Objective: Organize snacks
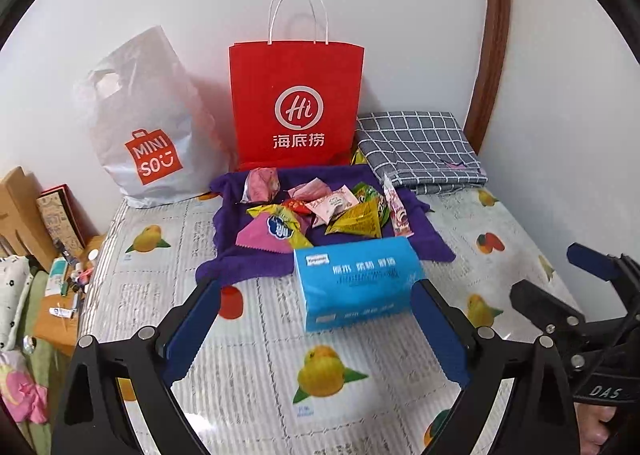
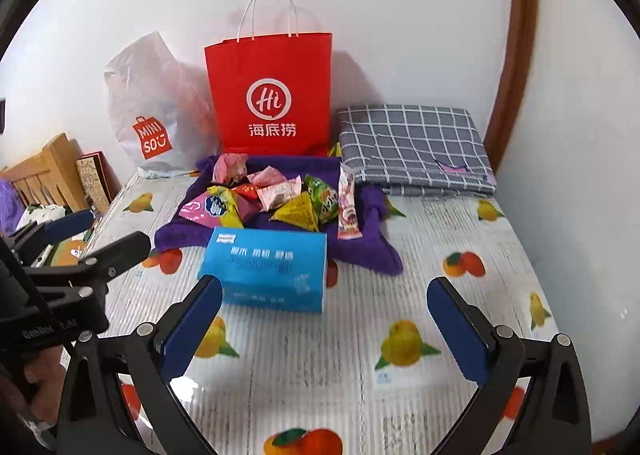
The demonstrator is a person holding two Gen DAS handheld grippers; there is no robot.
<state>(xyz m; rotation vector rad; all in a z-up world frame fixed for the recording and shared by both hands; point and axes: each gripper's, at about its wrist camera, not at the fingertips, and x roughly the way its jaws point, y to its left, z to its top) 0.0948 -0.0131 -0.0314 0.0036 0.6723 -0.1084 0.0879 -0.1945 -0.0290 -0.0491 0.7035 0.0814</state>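
Several snack packets (image 1: 320,211) (image 2: 276,199) lie heaped on a purple towel (image 1: 416,231) (image 2: 372,251) in the middle of the table. A blue tissue pack (image 1: 356,283) (image 2: 268,271) lies just in front of the towel. Behind the heap a red paper bag (image 1: 298,107) (image 2: 272,95) stands upright against the wall. My left gripper (image 1: 316,303) is open, short of the tissue pack, nothing between its blue pads. My right gripper (image 2: 324,303) is open too, its jaws wide over the tablecloth, holding nothing. Each gripper shows at the edge of the other's view.
A white plastic shopping bag (image 1: 148,127) (image 2: 152,111) leans on the wall left of the red bag. Folded grey checked cloth (image 1: 420,147) (image 2: 412,143) lies at the back right. The fruit-print tablecloth (image 1: 320,375) (image 2: 360,355) covers the table. Cluttered furniture (image 1: 52,255) stands beyond the left edge.
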